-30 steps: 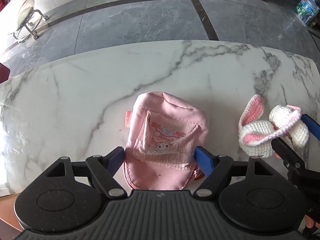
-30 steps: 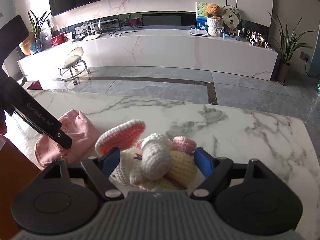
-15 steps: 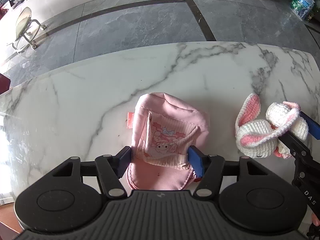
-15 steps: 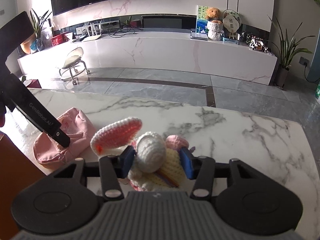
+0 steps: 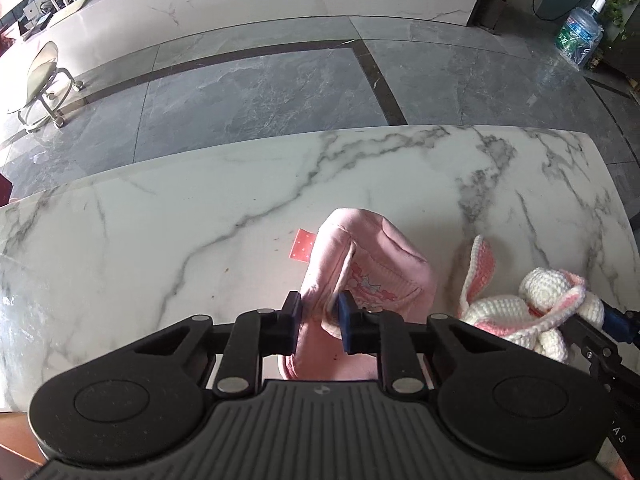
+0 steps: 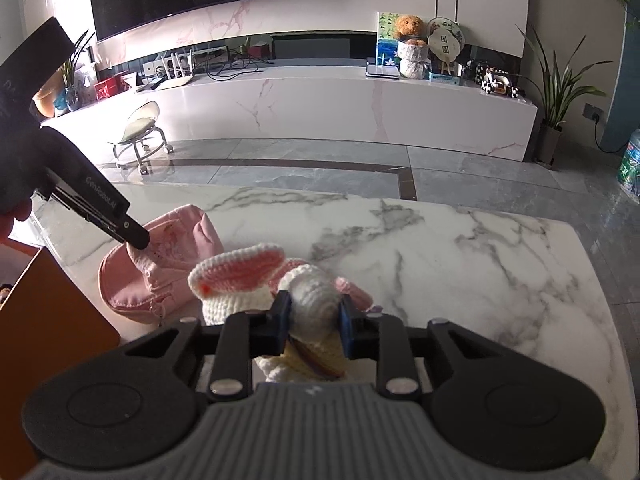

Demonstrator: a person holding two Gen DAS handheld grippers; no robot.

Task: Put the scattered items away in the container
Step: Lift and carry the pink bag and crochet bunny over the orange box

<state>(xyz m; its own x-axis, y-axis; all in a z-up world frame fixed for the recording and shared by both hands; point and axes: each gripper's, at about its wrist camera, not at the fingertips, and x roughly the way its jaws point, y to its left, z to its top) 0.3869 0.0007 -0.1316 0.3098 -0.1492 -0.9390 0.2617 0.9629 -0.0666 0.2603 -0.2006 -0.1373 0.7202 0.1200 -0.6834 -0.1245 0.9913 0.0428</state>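
Observation:
A pink cloth hat (image 5: pixel 372 276) with a cartoon print lies on the white marble table (image 5: pixel 200 220). My left gripper (image 5: pixel 319 322) is shut on a fold of the hat near its brim. A white and pink crocheted bunny hat (image 6: pixel 256 280) lies to the right of the pink hat; it also shows in the left wrist view (image 5: pixel 532 308). My right gripper (image 6: pixel 314 324) is shut on the bunny hat's rounded white part. The pink hat also shows in the right wrist view (image 6: pixel 168 256), with my left gripper on it.
An orange-brown box edge (image 6: pixel 44 320) stands at the table's near left. The table's far edge (image 5: pixel 320 136) drops to a grey tiled floor. A small stool (image 5: pixel 40 84) stands on the floor at far left. A small pink tag (image 5: pixel 301 249) lies beside the pink hat.
Both grippers have gone from open to shut: the left closed on the pink hat and bunched its fabric, the right closed on the crocheted bunny hat.

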